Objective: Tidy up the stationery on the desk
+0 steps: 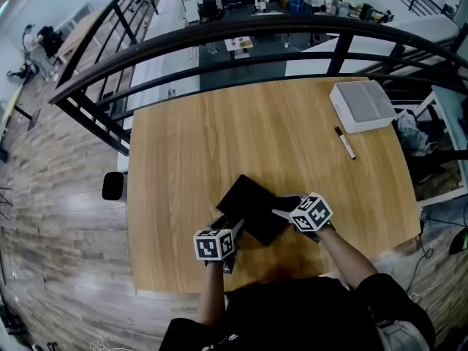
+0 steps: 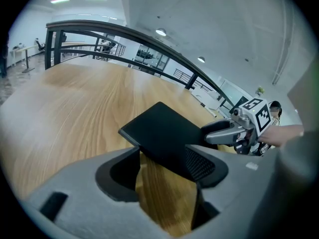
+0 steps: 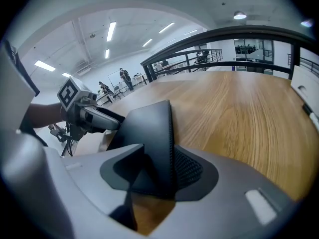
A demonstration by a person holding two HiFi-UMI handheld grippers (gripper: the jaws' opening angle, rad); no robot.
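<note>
Left gripper and right gripper, nearest, at the near desk edge: work on the black notebook alone, so reads as early in the tidying, with the pen loose farther out and the white box at the far right corner not yet dealt with. Left: stands spread wide around the notebook's near corner, touches it with one pad, shows no clear squeeze. Right: pinches the notebook's other side edge-on between wide-set pads.
</note>
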